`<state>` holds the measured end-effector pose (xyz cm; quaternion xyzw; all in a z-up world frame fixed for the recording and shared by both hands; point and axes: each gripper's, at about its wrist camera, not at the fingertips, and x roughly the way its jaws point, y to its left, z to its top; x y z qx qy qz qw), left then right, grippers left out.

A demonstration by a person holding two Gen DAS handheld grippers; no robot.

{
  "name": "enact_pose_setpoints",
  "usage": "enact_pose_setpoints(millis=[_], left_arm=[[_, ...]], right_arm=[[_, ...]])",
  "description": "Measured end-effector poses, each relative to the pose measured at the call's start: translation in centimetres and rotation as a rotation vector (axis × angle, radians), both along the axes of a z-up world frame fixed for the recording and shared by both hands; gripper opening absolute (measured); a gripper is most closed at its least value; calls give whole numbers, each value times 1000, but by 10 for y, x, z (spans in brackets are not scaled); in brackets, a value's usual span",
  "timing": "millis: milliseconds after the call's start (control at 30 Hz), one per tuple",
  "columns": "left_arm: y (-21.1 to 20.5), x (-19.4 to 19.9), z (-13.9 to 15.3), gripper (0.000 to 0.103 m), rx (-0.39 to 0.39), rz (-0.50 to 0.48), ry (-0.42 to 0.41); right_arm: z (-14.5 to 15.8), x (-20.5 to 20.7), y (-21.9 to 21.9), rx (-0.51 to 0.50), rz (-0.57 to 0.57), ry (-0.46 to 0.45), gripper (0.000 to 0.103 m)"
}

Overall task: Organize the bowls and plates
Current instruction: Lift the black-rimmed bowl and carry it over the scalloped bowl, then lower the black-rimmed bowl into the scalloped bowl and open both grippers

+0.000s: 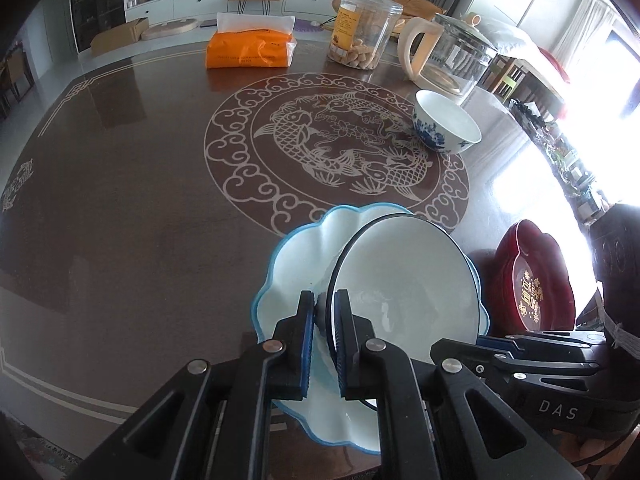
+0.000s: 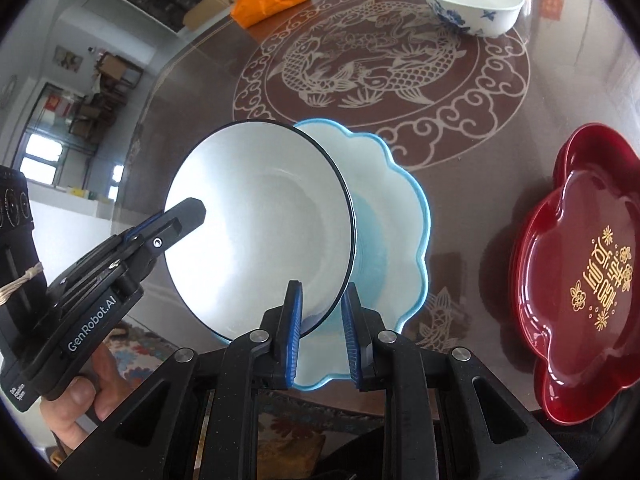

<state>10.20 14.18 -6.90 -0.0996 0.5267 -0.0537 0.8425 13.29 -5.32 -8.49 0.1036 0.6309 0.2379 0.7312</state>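
A white bowl with a black rim (image 1: 404, 280) (image 2: 260, 220) lies tilted in a white scalloped plate with a blue rim (image 1: 292, 264) (image 2: 392, 208). Both are held above the dark table (image 1: 140, 200). My left gripper (image 1: 324, 294) (image 2: 192, 210) is shut on the bowl's rim at one side. At the opposite side my right gripper (image 2: 323, 286) (image 1: 480, 340) is shut on the plate's edge, with the bowl's rim also between its pads. A blue-and-white flowered bowl (image 1: 444, 124) (image 2: 472, 4) stands alone farther back on the table.
A stack of red flower-shaped trays (image 1: 532, 280) (image 2: 592, 272) sits at the right. At the far edge stand an orange tissue pack (image 1: 250, 50), a clear snack jar (image 1: 364, 32) and a glass kettle (image 1: 452, 52). A person's hand (image 2: 80, 400) grips the left tool.
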Motion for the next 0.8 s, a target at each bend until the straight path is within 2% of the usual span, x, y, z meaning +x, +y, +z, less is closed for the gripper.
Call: enact_pose_setpoints(millis=[133,333,433,467,500,533,667,733,800], left_arm=[[-1,-4,-14,9,-11,7,24],[-1,-5,-19,12,-37,13,25],[1,-8,-17,31,-52,27,3],[2,-10,-15,47,-53,43,-10],[5,-13,-12,53,-76,51,-31],[7,-16,-9,55,-88,62,-51],[16,-39,16,65,-66,137,-179],[21,-54,31,72,-76,175,-256],[20,-72,45,81,-73,204,-341]], right_arm=[[-8,3,-3,-10,-6,-3,23],[2,4,-5,-19,-8,-46,23],[4,1,-3,-20,-5,-76,27],[5,-1,-3,-11,-4,-89,30],[7,-3,-4,5,-2,-104,37],[9,-6,-4,17,-3,-124,43],[27,-24,-12,24,-39,-268,53],[42,-41,-19,0,-85,-392,57],[56,-66,-29,-55,-158,-559,66]])
